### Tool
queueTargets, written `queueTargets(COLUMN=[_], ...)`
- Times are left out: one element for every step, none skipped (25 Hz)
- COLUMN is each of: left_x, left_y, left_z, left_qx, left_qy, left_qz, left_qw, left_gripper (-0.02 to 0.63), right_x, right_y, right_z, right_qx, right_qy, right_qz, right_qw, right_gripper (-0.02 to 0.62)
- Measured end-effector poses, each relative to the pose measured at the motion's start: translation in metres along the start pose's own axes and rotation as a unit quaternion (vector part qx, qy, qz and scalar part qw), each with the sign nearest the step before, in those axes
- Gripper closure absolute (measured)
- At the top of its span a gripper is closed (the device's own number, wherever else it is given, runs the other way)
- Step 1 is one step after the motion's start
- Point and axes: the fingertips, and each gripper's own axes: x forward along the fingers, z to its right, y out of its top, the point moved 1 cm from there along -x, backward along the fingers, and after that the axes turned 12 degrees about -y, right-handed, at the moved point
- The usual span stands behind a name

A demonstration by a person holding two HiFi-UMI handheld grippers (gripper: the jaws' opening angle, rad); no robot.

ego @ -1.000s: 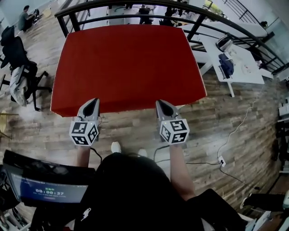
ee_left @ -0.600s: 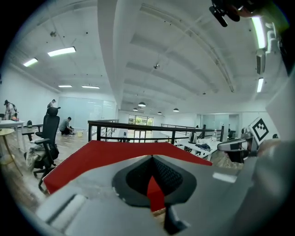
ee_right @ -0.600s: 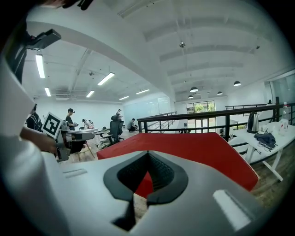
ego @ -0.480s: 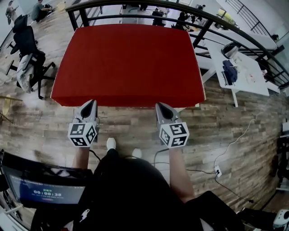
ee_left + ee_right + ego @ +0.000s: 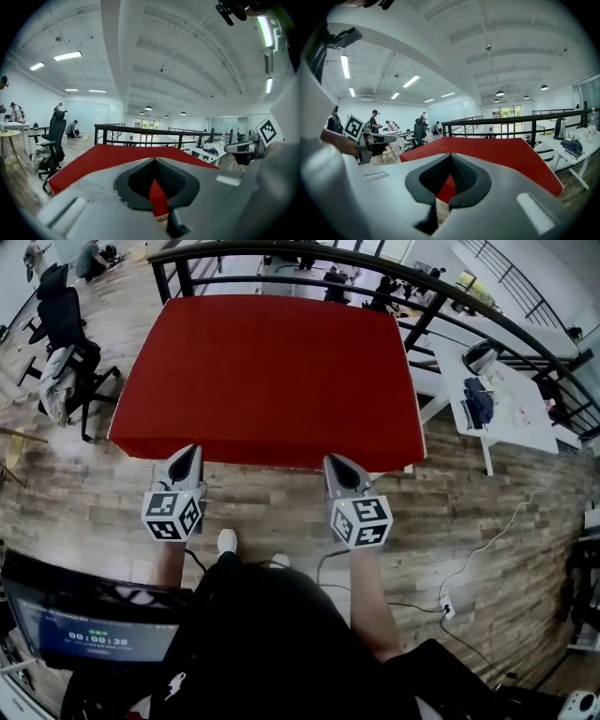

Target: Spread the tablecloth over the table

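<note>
With the left gripper (image 5: pixel 191 453) and right gripper (image 5: pixel 336 462) clenched on the red tablecloth's (image 5: pixel 272 371) lower edge, spreading looks nearly done; next, probably lower it evenly and release.

Whole table under red tablecloth (image 5: pixel 267 381)

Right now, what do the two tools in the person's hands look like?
The left tool and right tool are grey, tapering to a point, with dark ribbed pads. Each carries a white cube with black square markers. Dark cables trail behind.
</note>
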Motion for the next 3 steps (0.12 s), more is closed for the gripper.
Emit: queueTargets(left_x=[0.0000, 0.0000, 0.0000], left_y=[-0.0006, -0.0010, -0.0013], left_z=[0.0000, -0.0001, -0.0002], left_qx=[0.000, 0.000, 0.000], left_qy=[-0.001, -0.002, -0.002], left_qz=[-0.001, -0.002, -0.003], left_qw=[1.0000, 1.0000, 1.0000], left_gripper=[0.598, 0.598, 0.600], right_x=[-0.0006, -0.0010, -0.0014], right_y=[-0.0006, -0.0010, -0.0013], right_z=[-0.0001, -0.0003, -0.0006], right_qx=[0.001, 0.001, 0.002], right_qy=[-0.001, -0.001, -0.002], right_qz=[-0.001, -0.001, -0.001], right_qw=[1.000, 1.000, 1.000], right_gripper=[0.589, 0.589, 0.589])
